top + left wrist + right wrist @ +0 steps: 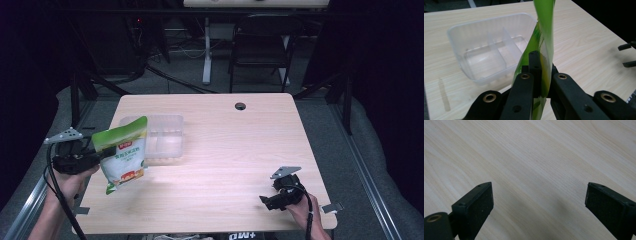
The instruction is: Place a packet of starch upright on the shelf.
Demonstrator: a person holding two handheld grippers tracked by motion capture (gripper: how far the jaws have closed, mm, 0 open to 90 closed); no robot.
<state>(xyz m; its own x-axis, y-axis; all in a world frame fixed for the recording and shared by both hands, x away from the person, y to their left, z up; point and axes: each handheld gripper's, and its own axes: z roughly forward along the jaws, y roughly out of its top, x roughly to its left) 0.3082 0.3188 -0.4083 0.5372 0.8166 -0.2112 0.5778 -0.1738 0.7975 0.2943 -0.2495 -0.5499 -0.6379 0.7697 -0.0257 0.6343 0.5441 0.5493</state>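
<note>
Pouch [122,152], green-and-white, soft and light by appearance, is held clear of the table [225,150] beside the clear divided tray [162,136], left gripper [539,75] jaws clamped near its top edge; slippery film judged likely. Right gripper [539,202] jaws apart.

The pouch [123,152] is leaf-green across its top, white below, with a red mark, green lettering and an orange-yellow picture near the bottom; the tray [167,135] at its 2 o'clock is clear, colourless plastic; the table [225,150] is pale wood with fine straight grain; both grippers, left [102,151] and right [266,200], are matt black, each topped by a grey plate.
</note>
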